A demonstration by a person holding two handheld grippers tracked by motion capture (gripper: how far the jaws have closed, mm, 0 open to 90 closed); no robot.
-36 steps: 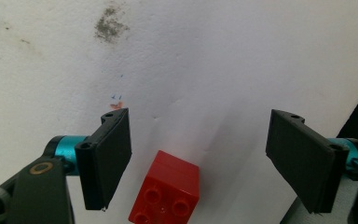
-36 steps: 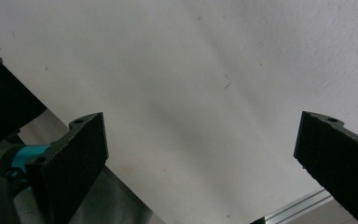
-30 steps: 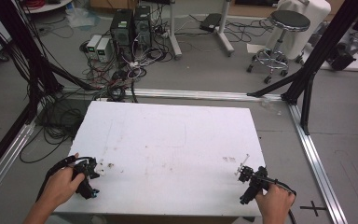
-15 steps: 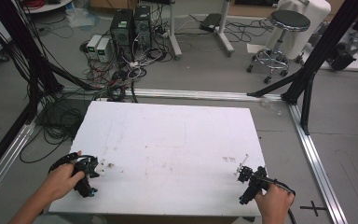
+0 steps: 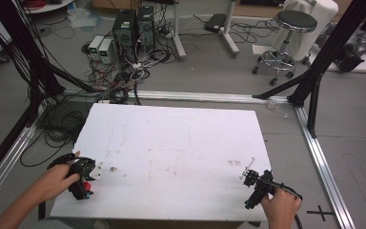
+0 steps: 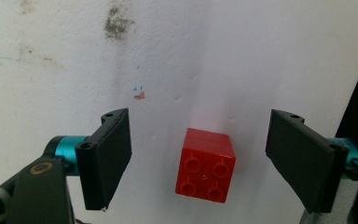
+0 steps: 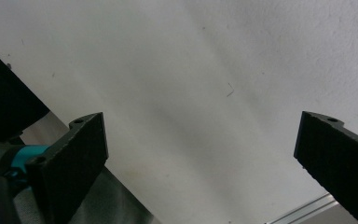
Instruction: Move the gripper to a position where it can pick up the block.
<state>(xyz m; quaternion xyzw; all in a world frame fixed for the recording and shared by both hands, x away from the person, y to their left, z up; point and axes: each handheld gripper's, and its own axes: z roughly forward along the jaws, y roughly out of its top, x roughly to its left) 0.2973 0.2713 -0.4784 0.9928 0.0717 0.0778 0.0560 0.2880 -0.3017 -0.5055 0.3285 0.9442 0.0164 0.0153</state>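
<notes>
Nearest me, my left gripper (image 6: pixel 198 154) has its jaws spread wide, and a red brick (image 6: pixel 206 164) sits on the table between them, studs facing the camera, touching neither jaw. From the high view I see that same gripper (image 5: pixel 86 179) at the table's near left corner with my left hand (image 5: pixel 52 181) around it, and the brick (image 5: pixel 86 186) is just a speck of red under it; the studs and the gaps to the jaws are clear only from the left gripper view. My right gripper (image 7: pixel 200 163) is also spread wide with bare white board between its jaws. In the high view it (image 5: pixel 250 178) sits at the near right edge, in my right hand (image 5: pixel 281 210).

The table (image 5: pixel 171 152) is a white board, scuffed, with faint pencil lines and small dark marks. Metal rails frame the floor around it. Beyond the far edge lie tangled cables, two computer towers (image 5: pixel 134 26) and a stool (image 5: pixel 288 38).

Compared with a second ago, my left hand has drawn slightly nearer the front edge; the right has barely shifted.
</notes>
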